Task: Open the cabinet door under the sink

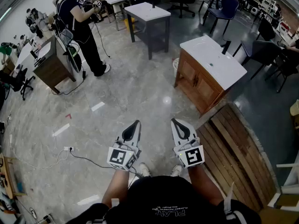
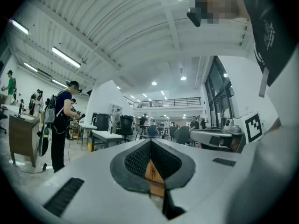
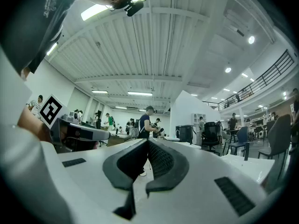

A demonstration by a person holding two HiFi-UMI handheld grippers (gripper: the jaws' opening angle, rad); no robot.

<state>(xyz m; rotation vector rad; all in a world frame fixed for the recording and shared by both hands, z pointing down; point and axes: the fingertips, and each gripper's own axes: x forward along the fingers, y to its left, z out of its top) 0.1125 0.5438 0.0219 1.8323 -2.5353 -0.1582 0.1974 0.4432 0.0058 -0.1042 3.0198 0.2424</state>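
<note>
While the left claw [image 1: 136, 123] and right claw [image 1: 174, 121] are both closed empty, the sink cabinet [image 1: 196, 82] stands well ahead, doors shut.

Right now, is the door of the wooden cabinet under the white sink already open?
No, the cabinet doors sit closed, flush with the wooden front below the sink top.

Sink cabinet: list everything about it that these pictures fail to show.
- Head view: the door handles on the sink cabinet are too small to tell their type or place.
- Head view: its inside is hidden behind the closed doors.
- Head view: its far side is hidden by its own white top.
- Gripper views: the doors do not show; the left gripper and right gripper fill the lower frame.
</note>
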